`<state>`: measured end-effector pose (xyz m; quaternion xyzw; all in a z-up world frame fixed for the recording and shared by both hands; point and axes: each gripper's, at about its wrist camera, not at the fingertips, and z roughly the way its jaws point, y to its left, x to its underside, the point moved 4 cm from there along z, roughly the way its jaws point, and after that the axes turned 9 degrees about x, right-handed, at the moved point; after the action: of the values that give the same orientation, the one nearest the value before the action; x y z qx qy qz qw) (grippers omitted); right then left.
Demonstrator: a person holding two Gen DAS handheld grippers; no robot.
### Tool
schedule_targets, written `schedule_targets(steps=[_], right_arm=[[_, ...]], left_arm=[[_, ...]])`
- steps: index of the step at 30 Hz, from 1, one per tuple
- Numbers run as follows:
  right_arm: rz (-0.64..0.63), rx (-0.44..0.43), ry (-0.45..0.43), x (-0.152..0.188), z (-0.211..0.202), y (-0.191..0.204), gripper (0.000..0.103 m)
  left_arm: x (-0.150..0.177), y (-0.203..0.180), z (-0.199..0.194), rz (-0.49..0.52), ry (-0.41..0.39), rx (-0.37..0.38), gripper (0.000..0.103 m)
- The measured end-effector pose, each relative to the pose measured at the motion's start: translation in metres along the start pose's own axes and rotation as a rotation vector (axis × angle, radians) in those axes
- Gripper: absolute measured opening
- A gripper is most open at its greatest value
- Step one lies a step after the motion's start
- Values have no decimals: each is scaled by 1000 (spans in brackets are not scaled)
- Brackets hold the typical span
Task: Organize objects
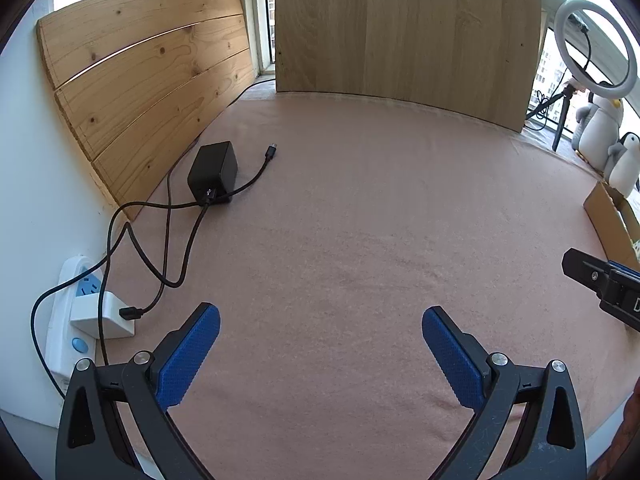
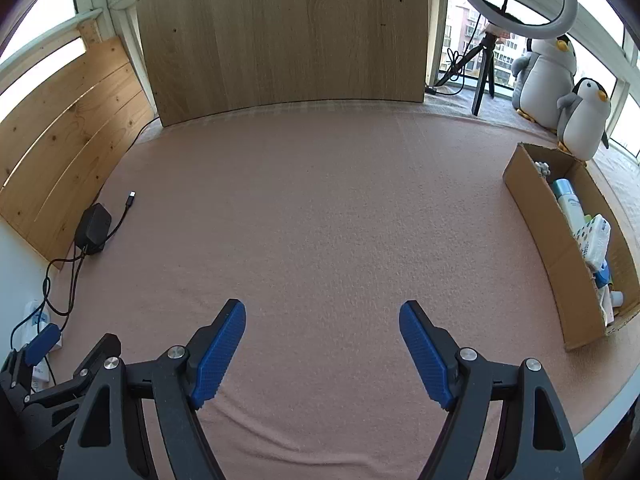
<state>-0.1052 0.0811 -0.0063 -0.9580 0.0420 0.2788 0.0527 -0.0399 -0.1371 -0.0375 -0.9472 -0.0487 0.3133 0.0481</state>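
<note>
Both hand-held grippers empty, jaws wide apart: left hand-held gripper (image 1: pixel 320 356), right hand-held gripper (image 2: pixel 322 354), over bare pink worktop (image 2: pixel 320 208). Cardboard box (image 2: pixel 536 224) of sorted items sits at right edge, long axis near-to-far, nearer the right one. Black charger (image 1: pixel 213 171) far left, nearer the left one. Box contents partly hidden, cut off in left view

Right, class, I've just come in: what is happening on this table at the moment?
A person holds a two-finger tool in each hand over a pink cloth-covered table. Both the left tool and the right tool are open and hold nothing. A cardboard box at the right already holds a bottle and packets. A black power adapter with its cables lies at the left, untouched.
</note>
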Motion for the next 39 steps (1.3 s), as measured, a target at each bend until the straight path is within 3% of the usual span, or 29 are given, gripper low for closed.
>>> schedule_targets(steps=[23,34,39], right_arm=[[-18,24,-9,17,-2,8,76],[0,-38,1,9,-21,-18,76],[-17,-75,-47,-1,-40,-30,76]], left_arm=[[14,15,-7,-11,-12,12,103],[-17,14,-50,-66,-41,5,103],[-35,6,-79,-67,-59,-10,103]])
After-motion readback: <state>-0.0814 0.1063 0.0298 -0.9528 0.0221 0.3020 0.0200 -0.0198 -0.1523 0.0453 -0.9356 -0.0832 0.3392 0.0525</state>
